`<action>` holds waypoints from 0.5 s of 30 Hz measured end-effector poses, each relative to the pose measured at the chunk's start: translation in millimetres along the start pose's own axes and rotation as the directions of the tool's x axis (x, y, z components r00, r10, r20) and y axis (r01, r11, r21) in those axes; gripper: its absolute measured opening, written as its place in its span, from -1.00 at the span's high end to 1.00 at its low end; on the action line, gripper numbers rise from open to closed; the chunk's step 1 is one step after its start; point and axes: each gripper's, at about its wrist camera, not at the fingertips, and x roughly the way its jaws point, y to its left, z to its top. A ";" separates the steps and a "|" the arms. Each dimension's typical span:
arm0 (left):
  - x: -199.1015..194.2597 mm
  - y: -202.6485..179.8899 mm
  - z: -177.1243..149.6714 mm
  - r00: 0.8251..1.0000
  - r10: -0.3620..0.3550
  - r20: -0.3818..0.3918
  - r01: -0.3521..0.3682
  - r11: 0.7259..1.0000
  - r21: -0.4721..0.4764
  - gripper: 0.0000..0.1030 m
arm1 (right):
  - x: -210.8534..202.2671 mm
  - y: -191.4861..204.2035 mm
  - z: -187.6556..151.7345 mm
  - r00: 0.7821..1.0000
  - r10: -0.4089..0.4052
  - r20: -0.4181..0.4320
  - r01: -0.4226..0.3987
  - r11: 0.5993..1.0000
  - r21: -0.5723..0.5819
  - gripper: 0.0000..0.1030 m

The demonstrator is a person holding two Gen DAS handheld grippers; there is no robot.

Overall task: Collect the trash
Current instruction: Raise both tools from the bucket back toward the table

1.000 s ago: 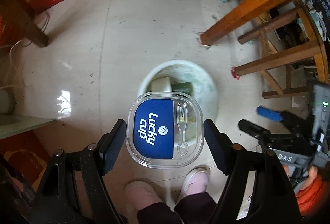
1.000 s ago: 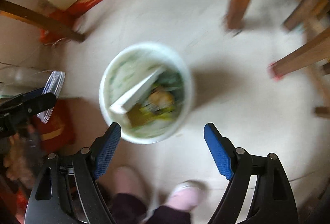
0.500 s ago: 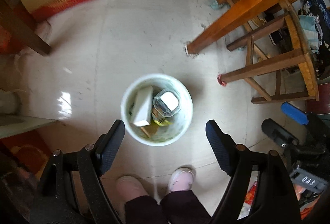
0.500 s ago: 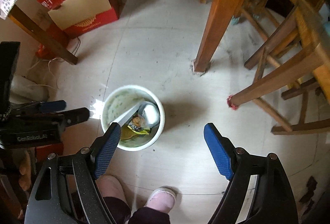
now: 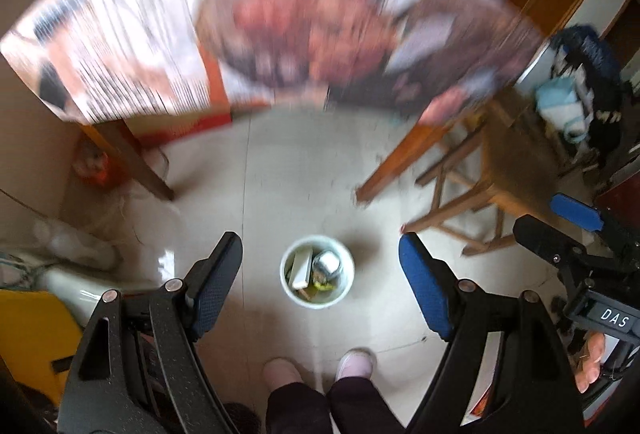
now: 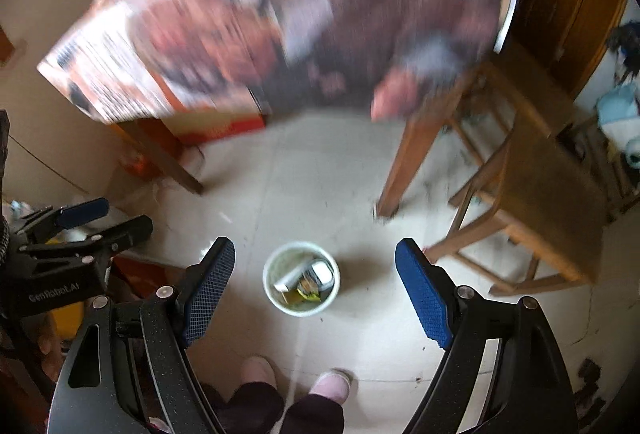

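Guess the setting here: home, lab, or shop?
Most likely a lived-in home, probably a dining area. A wooden table and wooden stool stand on a pale tiled floor, a small trash bin holds food packaging, and the person wears slippers.

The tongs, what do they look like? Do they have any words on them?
Both tongs look alike. The left tongs and right tongs have black, pebbly plastic arms shaped like triangles with holes, and small silver screws. Their fingers wear blue, bumpy, grippy pads. White letters show on the bodies: "DAS" on the right tongs, "GenRobot.AI" on the left. The person wears dark trousers and pink slippers.
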 end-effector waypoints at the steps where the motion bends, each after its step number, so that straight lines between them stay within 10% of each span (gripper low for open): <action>1: -28.6 -0.5 8.7 0.999 -0.016 0.031 0.016 1.000 -0.002 -0.55 | -19.8 5.0 6.6 1.000 -0.003 0.024 0.003 1.000 -0.005 -0.55; 8: -161.4 -4.1 45.0 0.980 -0.015 0.198 0.009 0.999 0.031 -0.55 | -147.9 46.4 40.8 0.979 -0.022 0.205 0.023 1.000 -0.005 -0.56; 15: -286.9 10.4 61.6 0.919 0.005 0.395 -0.032 0.998 0.062 -0.55 | -240.2 86.8 55.7 0.932 -0.040 0.361 0.037 0.999 0.017 -0.55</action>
